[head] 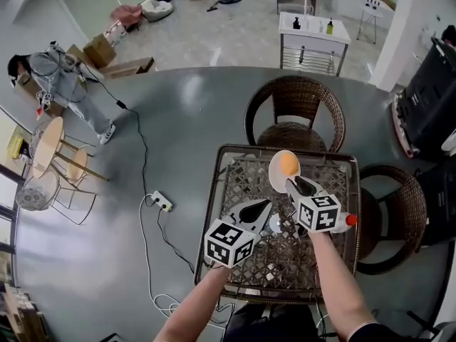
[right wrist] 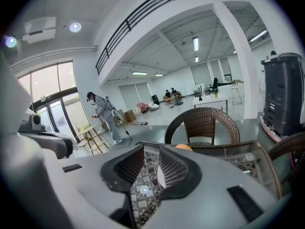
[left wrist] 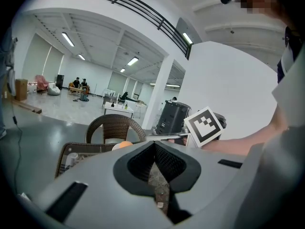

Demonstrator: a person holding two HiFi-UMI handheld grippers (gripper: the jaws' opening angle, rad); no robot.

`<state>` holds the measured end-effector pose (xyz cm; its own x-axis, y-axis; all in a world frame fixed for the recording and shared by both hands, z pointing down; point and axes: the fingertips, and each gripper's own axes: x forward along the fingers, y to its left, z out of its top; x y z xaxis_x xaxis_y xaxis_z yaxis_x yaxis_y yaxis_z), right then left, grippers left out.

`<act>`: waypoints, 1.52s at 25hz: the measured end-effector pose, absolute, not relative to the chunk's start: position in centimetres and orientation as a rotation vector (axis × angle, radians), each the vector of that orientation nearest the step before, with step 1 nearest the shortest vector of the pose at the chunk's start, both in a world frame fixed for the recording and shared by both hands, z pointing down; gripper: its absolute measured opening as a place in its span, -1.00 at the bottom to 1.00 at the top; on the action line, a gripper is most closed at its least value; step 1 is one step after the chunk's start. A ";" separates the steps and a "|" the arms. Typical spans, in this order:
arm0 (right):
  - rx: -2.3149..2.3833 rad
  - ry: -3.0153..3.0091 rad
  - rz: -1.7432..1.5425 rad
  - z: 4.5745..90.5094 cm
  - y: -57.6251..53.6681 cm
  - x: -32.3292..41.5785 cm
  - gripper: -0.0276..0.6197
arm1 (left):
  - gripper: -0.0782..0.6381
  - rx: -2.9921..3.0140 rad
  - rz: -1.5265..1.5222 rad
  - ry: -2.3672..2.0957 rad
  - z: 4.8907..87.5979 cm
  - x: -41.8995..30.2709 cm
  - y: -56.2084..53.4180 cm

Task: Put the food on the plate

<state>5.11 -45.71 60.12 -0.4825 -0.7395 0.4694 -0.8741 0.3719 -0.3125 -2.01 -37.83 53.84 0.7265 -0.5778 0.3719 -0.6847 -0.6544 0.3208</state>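
Right gripper (right wrist: 151, 152): jaws partly apart, nothing gripped.
Left gripper (left wrist: 155, 144): jaws pressed together, empty.
Plate (head: 278, 180): on wicker table (head: 249, 184), just beyond the right jaws, holding orange food (head: 287, 164).

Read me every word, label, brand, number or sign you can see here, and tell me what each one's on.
No text can be read in any view.
Left cube and right cube: black-and-white square markers only, no letters or numbers.
Bottles on the far table: labels too small to read.
Black machine: no legible print.
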 end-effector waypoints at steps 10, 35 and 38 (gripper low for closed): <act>1.481 -2.565 0.542 48.9 -38.7 5.0 -0.90 | -0.76 2.646 0.290 -0.952 47.3 -0.7 -34.0; 1.478 -2.844 0.139 33.8 -29.3 5.2 -0.90 | -0.76 2.832 0.140 -0.882 36.1 0.6 -26.4; 1.476 -2.843 0.128 33.8 -29.0 5.2 -0.90 | -0.76 2.836 0.138 -0.877 36.1 0.6 -26.2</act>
